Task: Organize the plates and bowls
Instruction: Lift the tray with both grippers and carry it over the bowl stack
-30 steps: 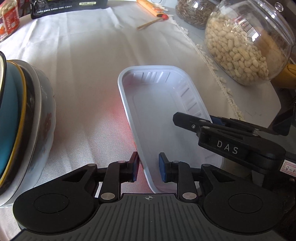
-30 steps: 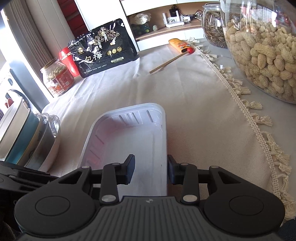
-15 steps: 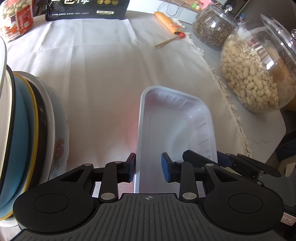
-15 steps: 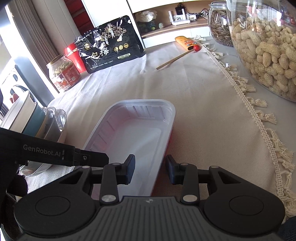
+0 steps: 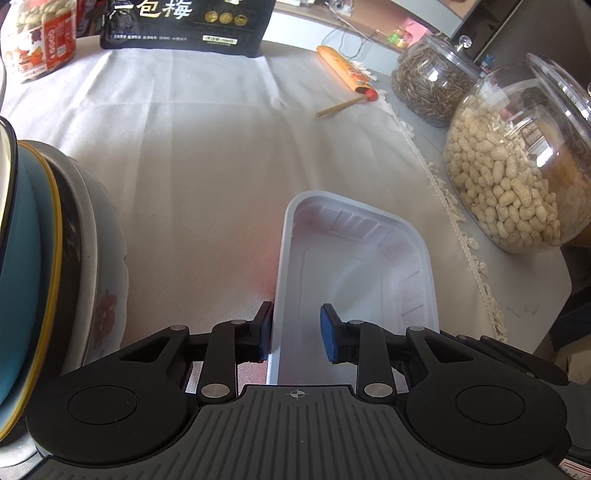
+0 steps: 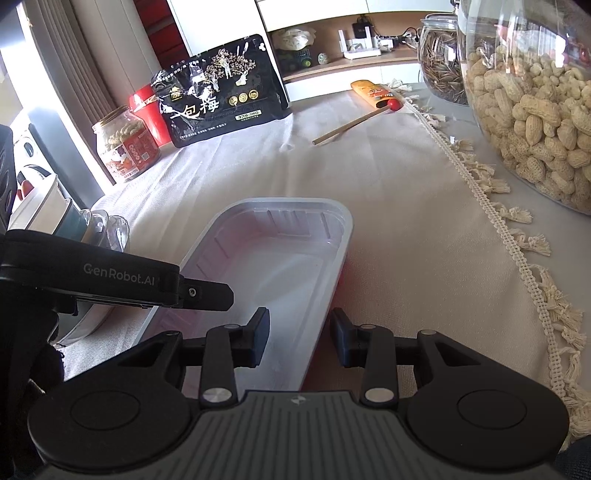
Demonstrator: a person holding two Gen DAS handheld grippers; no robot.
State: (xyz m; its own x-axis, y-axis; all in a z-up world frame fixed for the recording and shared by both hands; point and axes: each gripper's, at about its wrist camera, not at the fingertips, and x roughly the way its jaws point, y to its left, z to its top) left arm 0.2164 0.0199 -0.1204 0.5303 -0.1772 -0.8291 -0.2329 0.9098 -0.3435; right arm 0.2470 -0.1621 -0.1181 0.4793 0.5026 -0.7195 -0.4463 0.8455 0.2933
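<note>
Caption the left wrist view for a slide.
Left gripper closing astride the left rim of a white plastic tray on the tablecloth, beside stacked plates.

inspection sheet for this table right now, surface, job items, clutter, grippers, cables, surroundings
surface: white tablecloth, tasselled edge.
job's things: white plastic tray flat on the cloth; stack of plates and bowls to its left.
clutter: peanut jar, seed jar, black snack bag, labelled jar, orange packet, wooden stick.
grippers: left gripper closing astride the tray's left rim; right gripper shut on the right rim.
cables: wires behind the table.
surroundings: shelf with small devices.
</note>
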